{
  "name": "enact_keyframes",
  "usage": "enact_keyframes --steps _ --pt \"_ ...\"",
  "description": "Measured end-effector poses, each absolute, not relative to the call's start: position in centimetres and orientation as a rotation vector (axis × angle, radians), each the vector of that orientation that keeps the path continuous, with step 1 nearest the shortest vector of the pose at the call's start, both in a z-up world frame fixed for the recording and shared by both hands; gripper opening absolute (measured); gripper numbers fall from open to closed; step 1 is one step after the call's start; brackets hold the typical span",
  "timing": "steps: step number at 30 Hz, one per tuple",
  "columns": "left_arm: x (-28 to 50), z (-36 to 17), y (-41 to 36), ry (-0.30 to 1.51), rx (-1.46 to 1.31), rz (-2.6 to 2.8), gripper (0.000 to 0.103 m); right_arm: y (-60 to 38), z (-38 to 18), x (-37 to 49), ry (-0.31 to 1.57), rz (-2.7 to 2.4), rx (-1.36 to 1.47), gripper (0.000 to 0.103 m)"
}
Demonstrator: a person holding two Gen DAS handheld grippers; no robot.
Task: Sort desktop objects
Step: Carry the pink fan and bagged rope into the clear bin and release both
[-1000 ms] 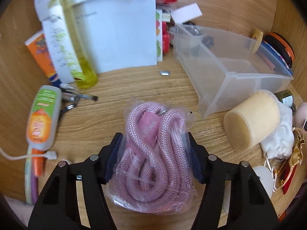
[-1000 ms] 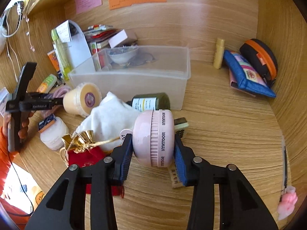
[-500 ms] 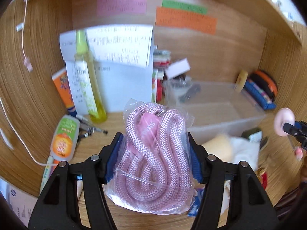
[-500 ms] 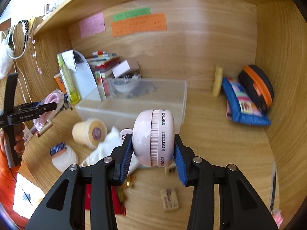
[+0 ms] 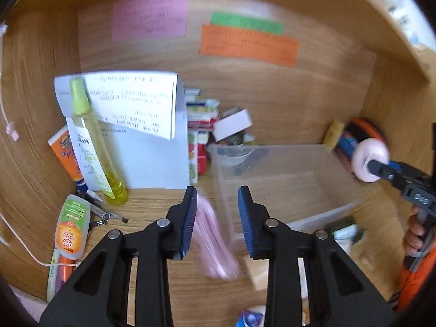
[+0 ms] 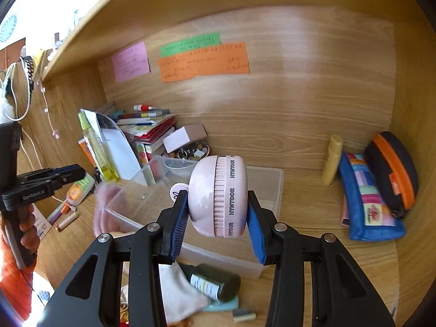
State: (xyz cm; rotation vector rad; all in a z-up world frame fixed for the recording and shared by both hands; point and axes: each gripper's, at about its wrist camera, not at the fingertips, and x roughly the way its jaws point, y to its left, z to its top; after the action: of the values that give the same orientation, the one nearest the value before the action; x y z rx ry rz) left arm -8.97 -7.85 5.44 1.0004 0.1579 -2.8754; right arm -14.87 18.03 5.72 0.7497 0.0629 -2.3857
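Two items on their way to the clear bin

The left claw (image 5: 217, 190) has just been closing, its pads apart with no grip; the bagged pink rope (image 5: 215, 239) blurs below them, loose, beside the bin (image 5: 272, 147). Only the right wrist view shows it outside the bin's left wall, so it likely needs re-gripping. The right claw (image 6: 218, 194) pinches the pink fan (image 6: 215, 179) over the bin on the desk; lowering it in comes next.
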Motion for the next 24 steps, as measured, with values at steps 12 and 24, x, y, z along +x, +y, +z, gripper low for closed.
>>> enact_keyframes --steps 12,24 --pt "-10.4 1.3 -12.8 0.201 1.217 -2.759 0.067 16.6 3.9 -17.5 0.087 -2.329 0.846 0.037" --pt "-14.8 -4.5 -14.6 0.125 1.454 -2.694 0.077 14.8 2.7 -18.8 0.158 -2.307 0.93 0.037"
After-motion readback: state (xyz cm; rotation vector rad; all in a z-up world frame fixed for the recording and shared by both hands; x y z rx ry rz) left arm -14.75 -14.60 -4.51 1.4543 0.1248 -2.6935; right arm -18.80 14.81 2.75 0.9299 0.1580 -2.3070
